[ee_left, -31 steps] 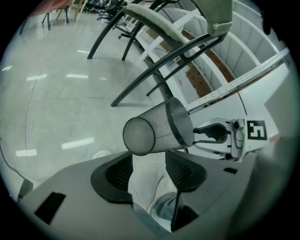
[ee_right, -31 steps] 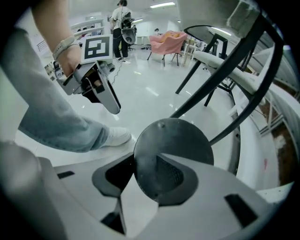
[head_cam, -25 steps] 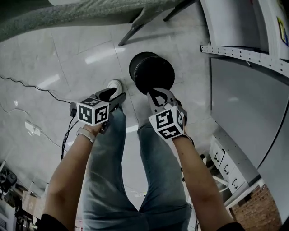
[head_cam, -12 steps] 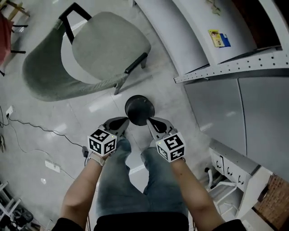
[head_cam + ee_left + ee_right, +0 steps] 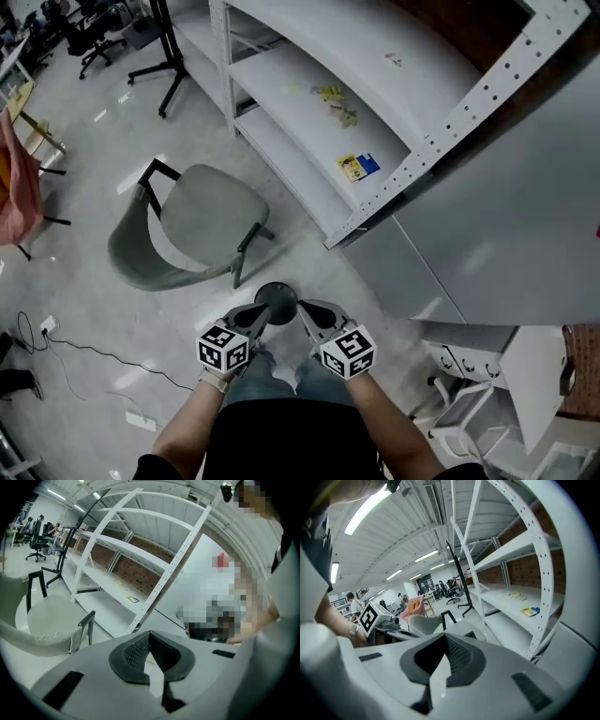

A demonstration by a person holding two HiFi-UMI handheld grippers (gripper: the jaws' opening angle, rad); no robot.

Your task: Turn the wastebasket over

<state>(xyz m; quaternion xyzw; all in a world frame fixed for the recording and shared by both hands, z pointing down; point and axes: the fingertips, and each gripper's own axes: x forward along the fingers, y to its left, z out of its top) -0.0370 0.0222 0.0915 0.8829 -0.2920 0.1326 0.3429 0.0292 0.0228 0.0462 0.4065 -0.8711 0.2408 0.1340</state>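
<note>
Left tool (image 5: 251, 318) and right tool (image 5: 313, 315) held side by side at waist level, each shut tight on nothing, pads meeting with only air between. Black wastebasket (image 5: 275, 301) standing on the floor (image 5: 84, 309) well below, framed between both tips, near the grey chair (image 5: 202, 220); upward end not discernible. Judged a clear-of-contact posture, leaving the basket resting by its own weight.

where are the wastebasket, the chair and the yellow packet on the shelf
wastebasket (image 5: 276, 299), head view, its dark upper face
chair (image 5: 204, 217), head view, the seat
yellow packet (image 5: 351, 168), head view, its middle
</note>
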